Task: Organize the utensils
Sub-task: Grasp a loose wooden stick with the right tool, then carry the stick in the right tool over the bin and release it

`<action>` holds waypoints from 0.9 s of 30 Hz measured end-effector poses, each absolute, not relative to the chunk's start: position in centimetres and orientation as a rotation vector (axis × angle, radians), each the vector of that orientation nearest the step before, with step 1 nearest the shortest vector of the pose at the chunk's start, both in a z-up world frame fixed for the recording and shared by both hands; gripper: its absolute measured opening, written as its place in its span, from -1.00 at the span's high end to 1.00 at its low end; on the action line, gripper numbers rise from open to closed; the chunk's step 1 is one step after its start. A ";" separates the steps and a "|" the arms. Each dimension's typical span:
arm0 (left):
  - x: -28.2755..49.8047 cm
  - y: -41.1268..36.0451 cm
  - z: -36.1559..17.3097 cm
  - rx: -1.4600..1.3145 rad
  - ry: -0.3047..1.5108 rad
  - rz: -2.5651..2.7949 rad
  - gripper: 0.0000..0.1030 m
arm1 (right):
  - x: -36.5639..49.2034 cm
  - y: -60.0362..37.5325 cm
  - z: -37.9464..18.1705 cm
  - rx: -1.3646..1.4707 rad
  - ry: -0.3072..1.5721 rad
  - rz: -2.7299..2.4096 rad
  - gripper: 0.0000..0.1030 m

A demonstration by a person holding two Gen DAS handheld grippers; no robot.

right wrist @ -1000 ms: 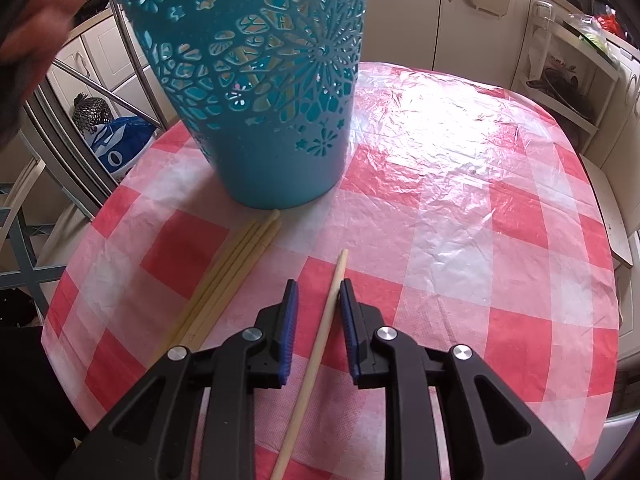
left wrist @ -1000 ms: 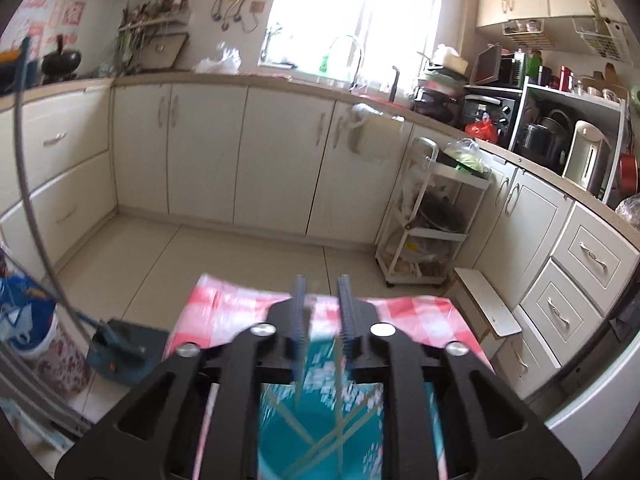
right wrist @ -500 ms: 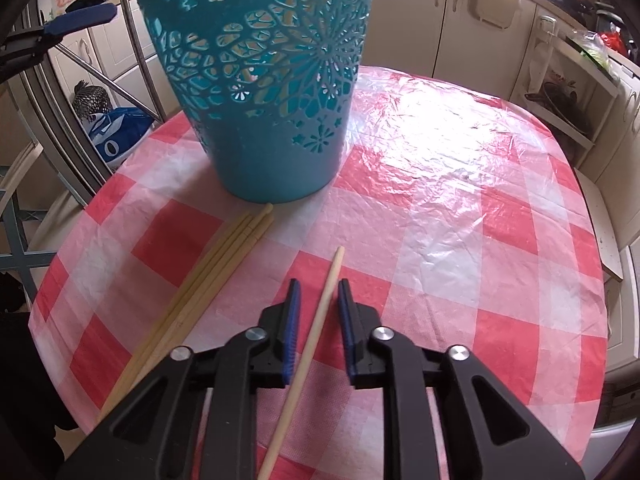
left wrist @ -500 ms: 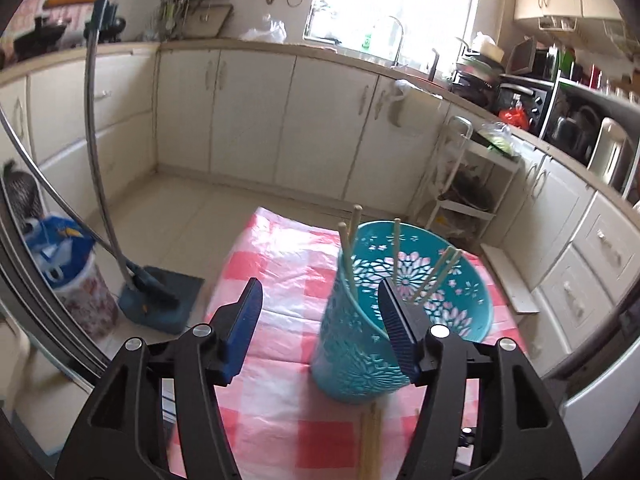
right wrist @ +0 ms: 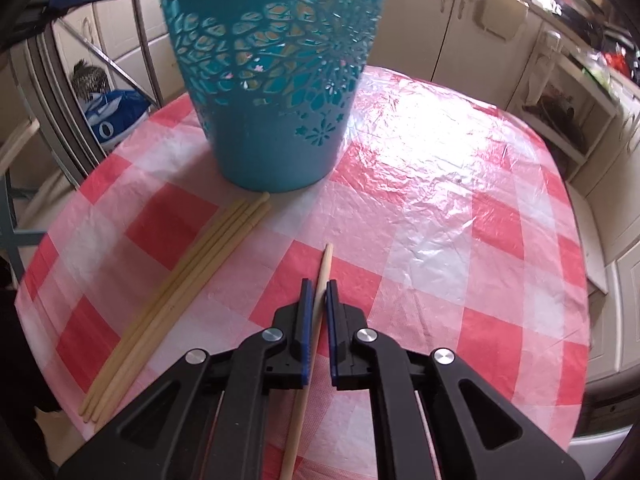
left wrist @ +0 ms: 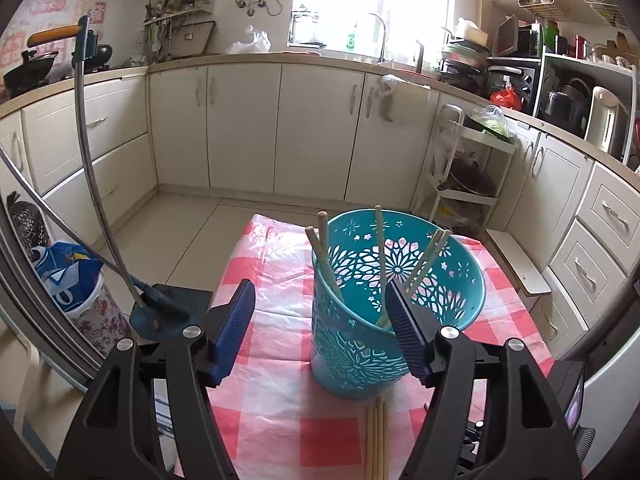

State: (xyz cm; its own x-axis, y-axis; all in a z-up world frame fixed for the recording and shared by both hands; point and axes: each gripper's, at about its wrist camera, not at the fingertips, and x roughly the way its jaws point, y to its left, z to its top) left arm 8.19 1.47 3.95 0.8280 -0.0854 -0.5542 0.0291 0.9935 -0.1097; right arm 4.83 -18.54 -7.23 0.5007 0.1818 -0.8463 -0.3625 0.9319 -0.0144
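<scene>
A teal cut-out basket [left wrist: 396,300] stands on the red-and-white checked table [left wrist: 280,280] with several chopsticks [left wrist: 382,256] upright in it. My left gripper [left wrist: 320,320] is open and empty, above and just before the basket. The basket [right wrist: 272,72] also fills the top of the right wrist view. My right gripper [right wrist: 317,292] is shut on a single chopstick [right wrist: 325,264] that lies on the table [right wrist: 440,208]. A bundle of loose chopsticks [right wrist: 188,292] lies to its left, tips at the basket's foot; it also shows in the left wrist view [left wrist: 376,440].
Cream kitchen cabinets [left wrist: 280,128] run round the room. A metal pole with a dustpan [left wrist: 160,312] and a blue bag [left wrist: 68,276] stand left of the table. A white trolley [left wrist: 464,176] stands at the right. The table edge [right wrist: 52,364] is near the bundle.
My left gripper opened and drew back and up from the basket, leaving a chopstick inside. My right gripper closed on the single chopstick and moved slightly forward.
</scene>
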 end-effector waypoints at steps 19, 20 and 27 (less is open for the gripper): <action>8.5 1.9 3.8 -0.098 0.609 -0.040 -0.37 | 4.8 -22.6 -3.9 0.343 0.915 0.654 0.88; 8.5 2.0 3.8 -0.100 0.610 -0.039 -0.38 | 4.7 -22.9 -3.4 0.386 0.889 0.691 0.88; 8.8 2.8 3.7 -0.132 0.623 -0.036 -0.42 | 4.6 -25.0 0.6 0.595 0.731 0.808 0.88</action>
